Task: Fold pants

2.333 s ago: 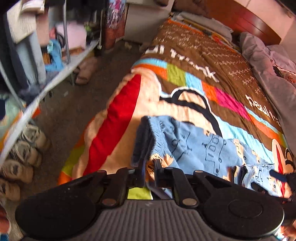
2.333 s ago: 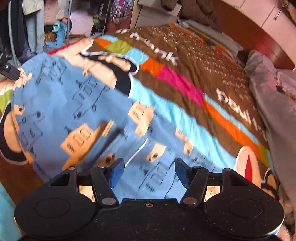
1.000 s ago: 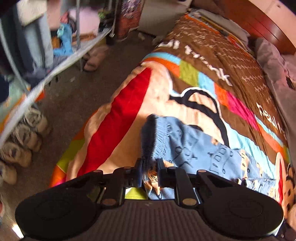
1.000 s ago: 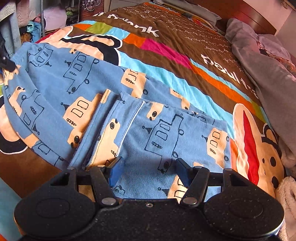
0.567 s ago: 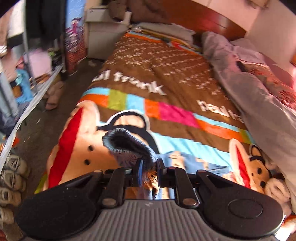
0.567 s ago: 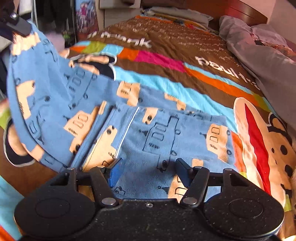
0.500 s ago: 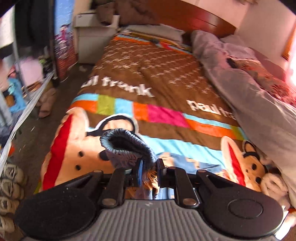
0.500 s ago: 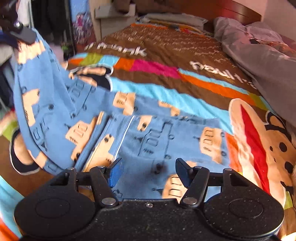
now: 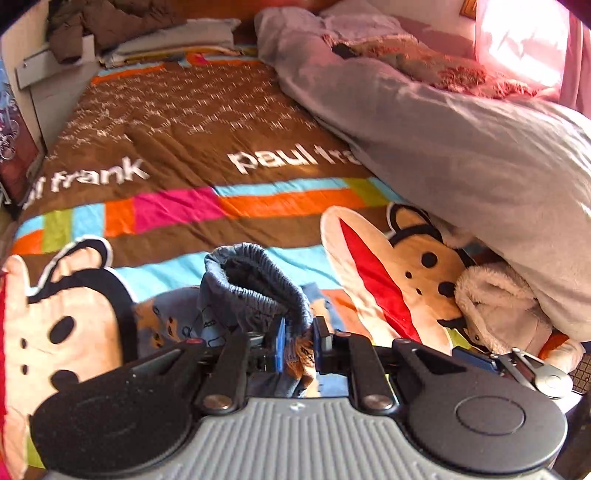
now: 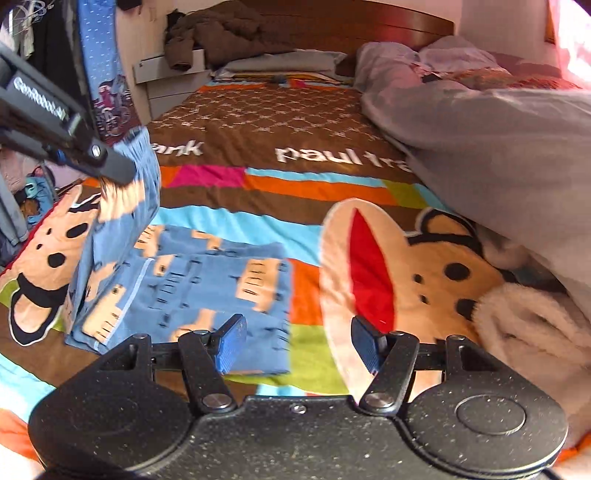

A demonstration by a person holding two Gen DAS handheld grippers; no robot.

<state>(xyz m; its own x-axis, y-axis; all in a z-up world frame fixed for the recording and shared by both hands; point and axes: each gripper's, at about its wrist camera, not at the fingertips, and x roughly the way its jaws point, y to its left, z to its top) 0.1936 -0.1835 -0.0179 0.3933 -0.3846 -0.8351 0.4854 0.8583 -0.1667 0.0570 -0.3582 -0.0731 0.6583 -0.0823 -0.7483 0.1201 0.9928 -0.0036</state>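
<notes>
Blue pants (image 10: 207, 288) with orange truck prints lie partly folded on the colourful bedspread (image 10: 303, 184). My left gripper (image 9: 298, 343) is shut on the pants' gathered waistband (image 9: 255, 280) and holds it lifted above the bed. In the right wrist view the left gripper (image 10: 110, 166) shows at the upper left, with the waistband end hanging from it over the flat part. My right gripper (image 10: 298, 345) is open and empty, just past the right edge of the flat pants.
A grey duvet (image 9: 461, 140) is heaped along the right side of the bed, with a white fluffy item (image 10: 532, 332) under its edge. A dark wooden headboard (image 10: 351, 33) and a pillow (image 10: 280, 61) are at the far end. A nightstand (image 10: 166, 77) stands far left.
My left gripper has lifted the waistband and carried it to the right over the legs. My right gripper has shifted right, off the pants, and stays open.
</notes>
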